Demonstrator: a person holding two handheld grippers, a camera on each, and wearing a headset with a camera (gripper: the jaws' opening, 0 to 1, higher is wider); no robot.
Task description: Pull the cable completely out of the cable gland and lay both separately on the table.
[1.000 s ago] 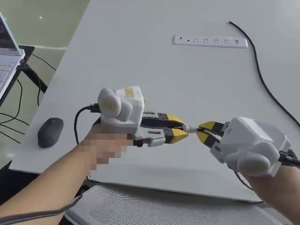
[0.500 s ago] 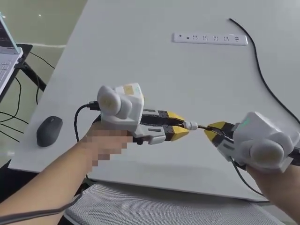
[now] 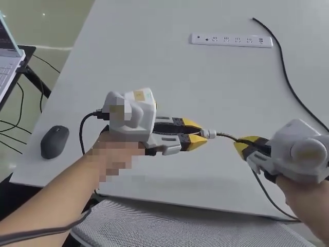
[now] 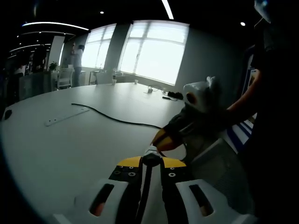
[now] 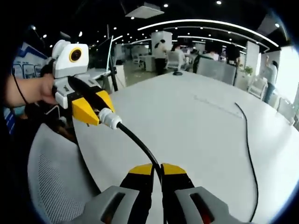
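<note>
Your left gripper (image 3: 198, 139) pinches the white cable gland (image 3: 208, 135) between its yellow tips, above the near edge of the table (image 3: 154, 67). Your right gripper (image 3: 244, 146) is clamped on the black cable (image 3: 226, 137), which runs into the gland — a short stretch spans the two grippers.

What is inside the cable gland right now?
The black cable enters the white cable gland, which the left gripper holds, and runs to the right gripper. How far the cable reaches inside is hidden by the gland and the jaws.
</note>
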